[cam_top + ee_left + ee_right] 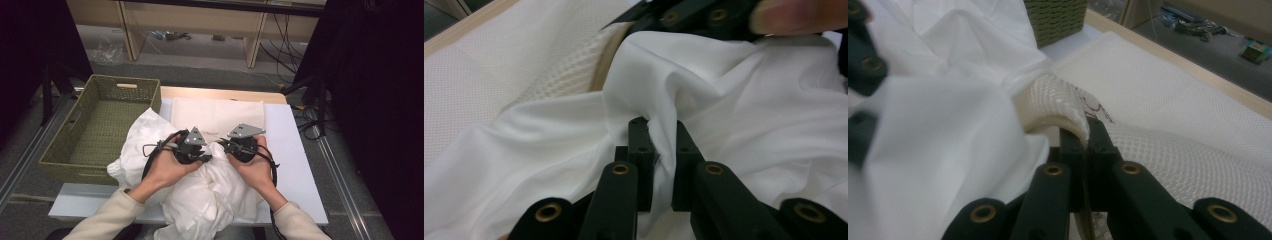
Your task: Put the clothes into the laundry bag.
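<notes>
Black jaws rising from the bottom of the left gripper view belong to the left gripper [663,131], which is clamped narrowly on a raised fold of a white garment [734,105]; the pads press the thin cloth between them. In the right gripper view the right gripper [1087,131] is closed tight on the curled edge of a white mesh bag [1168,95], a waffle-textured fabric whose rim rolls over just above the jaw tips. Some dark marks run along the mesh beside that curled edge, perhaps printing or stitching, but they are too small and blurred to read, and no brand or label can be made out anywhere. From the high view, the garment [200,195] lies bunched at the near edge of the table [295,150], spilling over the front and cut off by the bottom of the frame, while the mesh bag [220,112] lies flat just behind it, its near part hidden under the cloth and the hands. Both the left gripper [192,147] and the right gripper [240,145] sit close together over the middle of the heap, their tips buried out of sight in the folds. A green woven basket [100,125] stands at the table's left, touching the garment's edge.
</notes>
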Demonstrator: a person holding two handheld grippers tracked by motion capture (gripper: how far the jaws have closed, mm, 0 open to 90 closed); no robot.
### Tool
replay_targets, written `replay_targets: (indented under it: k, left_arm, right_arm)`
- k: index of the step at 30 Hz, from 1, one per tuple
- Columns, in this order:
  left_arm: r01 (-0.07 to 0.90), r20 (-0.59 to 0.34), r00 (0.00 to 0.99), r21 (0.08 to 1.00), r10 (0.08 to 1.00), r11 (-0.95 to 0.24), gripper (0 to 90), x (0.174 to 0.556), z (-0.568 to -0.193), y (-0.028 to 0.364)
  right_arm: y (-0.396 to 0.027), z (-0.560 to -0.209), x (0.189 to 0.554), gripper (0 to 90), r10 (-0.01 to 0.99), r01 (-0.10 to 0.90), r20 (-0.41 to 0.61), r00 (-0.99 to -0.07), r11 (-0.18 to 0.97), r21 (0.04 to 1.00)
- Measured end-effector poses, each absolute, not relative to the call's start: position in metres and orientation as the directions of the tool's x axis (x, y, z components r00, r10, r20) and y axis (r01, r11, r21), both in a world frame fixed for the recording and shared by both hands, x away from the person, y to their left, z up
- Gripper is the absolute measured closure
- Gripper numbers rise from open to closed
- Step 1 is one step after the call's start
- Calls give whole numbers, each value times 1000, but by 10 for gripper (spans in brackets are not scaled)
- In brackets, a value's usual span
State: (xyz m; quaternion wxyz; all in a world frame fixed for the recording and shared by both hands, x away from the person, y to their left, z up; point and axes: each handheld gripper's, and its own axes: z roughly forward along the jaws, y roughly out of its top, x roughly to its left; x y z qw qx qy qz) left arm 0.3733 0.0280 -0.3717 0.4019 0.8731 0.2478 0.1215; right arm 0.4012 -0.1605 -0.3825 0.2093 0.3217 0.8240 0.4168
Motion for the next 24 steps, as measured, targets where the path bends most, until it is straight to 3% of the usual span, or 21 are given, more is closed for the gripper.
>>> replay_targets:
  k: [4, 9, 12, 14, 18, 22, 24]
  left_arm:
    - [318, 72, 841, 735, 536, -598, 834, 377, -385, 13]
    - [439, 27, 769, 704, 639, -558, 835, 408, -419, 6]
    - [427, 44, 773, 703, 633, -569, 816, 410, -420, 7]
    - [390, 55, 794, 719, 606, -575, 722, 405, -414, 12]
    - [348, 41, 815, 763, 578, -545, 408, 383, -389, 29]
    - [325, -15, 843, 810, 538, -488, 289, 353, -365, 40]
    - [313, -14, 865, 795, 501, -519, 255, 341, -369, 37]
  right_arm:
    - [-160, -381, 400, 892, 702, 351, -65, -709, 431, 831]
    - [-153, -378, 395, 893, 685, 344, -62, -726, 439, 830]
    - [-153, -383, 397, 893, 683, 349, -65, -727, 449, 822]
    - [-157, -385, 399, 893, 690, 351, -65, -721, 445, 824]
    - [-162, -383, 402, 892, 702, 355, -64, -710, 435, 828]
    - [-161, -382, 402, 892, 699, 350, -73, -712, 443, 825]
    - [-159, -382, 401, 892, 697, 354, -68, -714, 443, 824]
